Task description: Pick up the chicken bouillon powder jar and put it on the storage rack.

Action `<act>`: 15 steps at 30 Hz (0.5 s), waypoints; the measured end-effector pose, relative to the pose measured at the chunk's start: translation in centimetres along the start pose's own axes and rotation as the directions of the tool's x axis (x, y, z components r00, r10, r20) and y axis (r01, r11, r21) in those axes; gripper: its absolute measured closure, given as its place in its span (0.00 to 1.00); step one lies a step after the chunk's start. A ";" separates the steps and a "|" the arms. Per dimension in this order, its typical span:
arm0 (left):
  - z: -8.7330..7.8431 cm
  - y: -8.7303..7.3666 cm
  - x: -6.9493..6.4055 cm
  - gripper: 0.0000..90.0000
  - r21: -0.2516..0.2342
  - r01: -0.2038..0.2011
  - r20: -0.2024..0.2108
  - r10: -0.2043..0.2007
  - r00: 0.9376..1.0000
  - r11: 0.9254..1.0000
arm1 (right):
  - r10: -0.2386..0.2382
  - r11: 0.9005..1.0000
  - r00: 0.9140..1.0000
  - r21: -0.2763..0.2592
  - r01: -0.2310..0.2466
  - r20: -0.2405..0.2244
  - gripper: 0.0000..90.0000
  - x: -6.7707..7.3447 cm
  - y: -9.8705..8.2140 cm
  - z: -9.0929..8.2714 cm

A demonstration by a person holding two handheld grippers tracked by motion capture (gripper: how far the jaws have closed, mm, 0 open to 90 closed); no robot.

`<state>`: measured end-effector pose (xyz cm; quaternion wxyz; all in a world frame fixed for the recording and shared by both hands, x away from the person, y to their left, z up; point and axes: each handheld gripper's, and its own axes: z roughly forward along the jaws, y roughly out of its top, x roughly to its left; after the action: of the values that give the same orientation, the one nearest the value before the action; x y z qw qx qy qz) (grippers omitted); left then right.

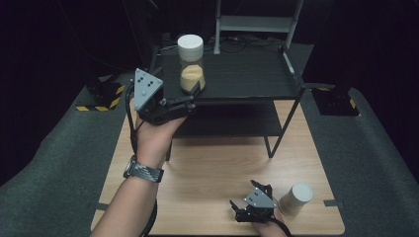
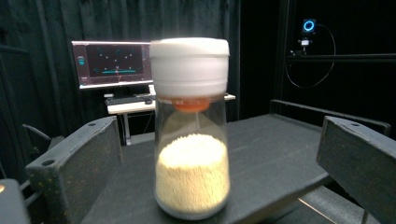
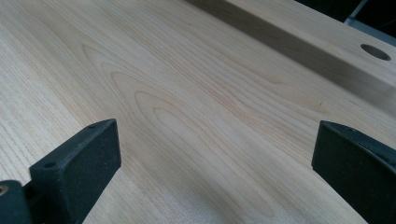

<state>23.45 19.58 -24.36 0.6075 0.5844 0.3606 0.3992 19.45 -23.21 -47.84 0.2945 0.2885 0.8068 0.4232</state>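
**One jar on the top shelf, jaws parted around it**

One clear jar (image 2: 192, 140) is sitting upright near the front left edge of the black shelf (image 1: 247, 74), white screw lid on top, and it's looking roughly half full of small yellowish grains. Something orange is showing just under the lid in the left gripper view. No label or brand is showing on the glass or the lid from either angle, so nothing to read there.

The left gripper (image 1: 194, 93) is hovering right at the jar's base, jaws standing wide apart with the jar sitting between them. In the left gripper view there's a clear gap on both sides, so nothing is touching yet.

Moving outward, the shelf is standing on the far half of a light wooden table (image 1: 212, 177), with a lower tier underneath it. The right gripper (image 1: 238, 206) is resting low near the front edge of the table, well away from the shelf, jaws also spread open over bare wood grain with nothing between them. A second jar (image 1: 296, 198) with a white lid is standing just beside it on the right.

Way behind the shelf a monitor (image 2: 112, 63) is glowing, but whatever's on the screen is too small to read.
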 end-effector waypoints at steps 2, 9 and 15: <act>-0.5 -0.4 0.0 0.00 0.005 0.003 0.003 -0.003 1.000 1.000 | -0.002 1.000 1.000 0.001 0.002 0.000 0.01 0.0 0.0 0.0; -1.9 -2.0 -0.2 0.00 0.039 -0.012 0.005 0.012 1.000 0.999 | -0.007 1.000 1.000 0.001 0.007 0.002 0.01 0.1 0.0 0.0; -2.9 -3.6 -0.2 0.00 0.054 -0.007 0.016 0.006 1.000 0.998 | -0.009 1.000 1.000 0.004 0.009 0.003 0.01 0.1 0.1 0.0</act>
<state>20.96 20.69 -28.13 0.5929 0.6052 0.3644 0.3866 19.39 -23.07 -47.82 0.2969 0.2858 0.8087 0.4197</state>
